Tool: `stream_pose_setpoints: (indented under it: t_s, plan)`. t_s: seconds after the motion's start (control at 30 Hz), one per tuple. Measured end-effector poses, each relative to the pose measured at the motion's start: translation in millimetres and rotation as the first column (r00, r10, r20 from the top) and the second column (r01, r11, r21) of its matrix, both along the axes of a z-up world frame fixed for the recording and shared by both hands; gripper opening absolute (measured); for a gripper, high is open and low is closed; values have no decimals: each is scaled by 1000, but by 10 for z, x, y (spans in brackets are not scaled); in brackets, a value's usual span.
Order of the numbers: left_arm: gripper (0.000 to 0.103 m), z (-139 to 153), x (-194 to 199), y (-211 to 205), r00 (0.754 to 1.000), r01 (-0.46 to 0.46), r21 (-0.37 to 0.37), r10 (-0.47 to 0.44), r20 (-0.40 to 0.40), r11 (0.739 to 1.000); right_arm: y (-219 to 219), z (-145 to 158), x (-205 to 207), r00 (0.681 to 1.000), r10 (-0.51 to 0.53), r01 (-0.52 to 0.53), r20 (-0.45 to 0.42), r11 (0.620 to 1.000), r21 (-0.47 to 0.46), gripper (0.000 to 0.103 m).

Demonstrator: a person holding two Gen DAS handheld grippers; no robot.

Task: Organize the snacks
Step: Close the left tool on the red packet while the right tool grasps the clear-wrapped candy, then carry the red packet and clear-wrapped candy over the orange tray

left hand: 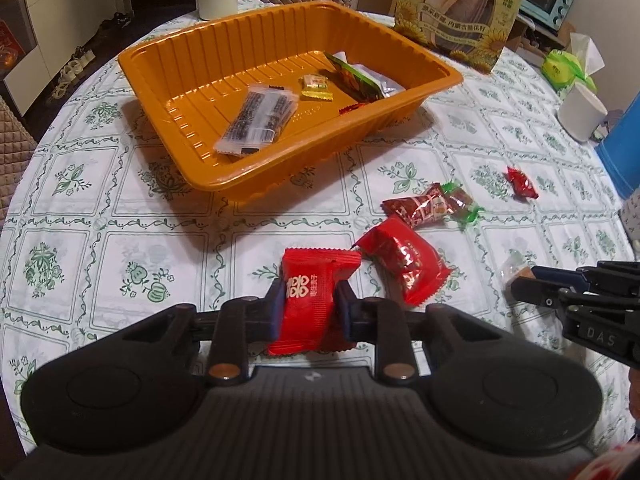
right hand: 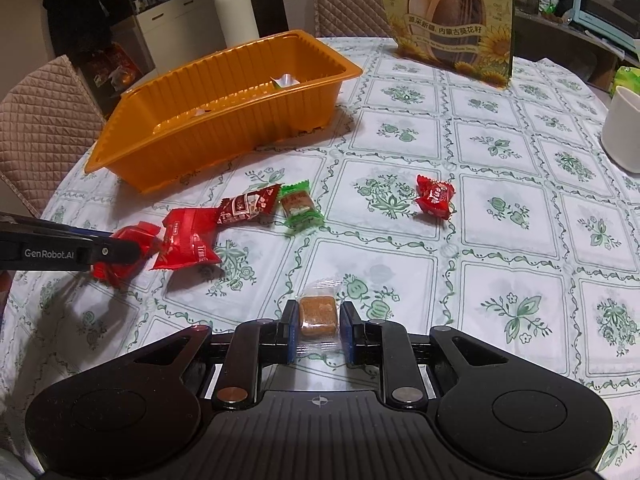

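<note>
A square red foil snack packet (left hand: 316, 300) is squeezed between the two dark fingers of the left gripper (left hand: 310, 312), which are closed tight on its sides. A small brown candy block in a clear wrapper (right hand: 317, 316) is pinched the same way by the right gripper (right hand: 318, 326). The big orange ribbed plastic tray (left hand: 192, 80) lies ahead of both grippers and a little to the left, so it is nearer to the left gripper. Its long side runs away toward the far right in the left wrist view. A few snacks are already inside it. Both held snacks will likely be carried forward and dropped over its near wall. More red and green wrapped snacks (left hand: 404, 260) are left on the round table with the green flower cloth (left hand: 120, 240). A tall sunflower seed bag (left hand: 460, 8) and a white bottle (right hand: 234, 8) are seen behind the tray.
</note>
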State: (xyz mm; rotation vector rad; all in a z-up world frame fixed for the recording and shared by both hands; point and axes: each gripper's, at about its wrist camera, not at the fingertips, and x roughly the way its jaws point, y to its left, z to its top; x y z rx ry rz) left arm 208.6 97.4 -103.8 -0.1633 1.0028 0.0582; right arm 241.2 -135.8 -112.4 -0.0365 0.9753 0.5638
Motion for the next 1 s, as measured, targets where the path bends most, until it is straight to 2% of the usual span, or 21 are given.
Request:
stream_pose_setpoints:
  t_s: [0.43,0.7,1.0]
  plan:
    - [24,534,-140,-1,993,0,-55,6,120,999,-28,394,85,998,14,-18,53,997,75,22]
    - [24,802,-17,103,983,-27,-53,36,183,998,101,679,233,993,47,-61,109,990,127,22]
    - [24,926,212,313,971,-81,-37,87,222,996,394,882,560,984,86,-112,155,979,172,22]
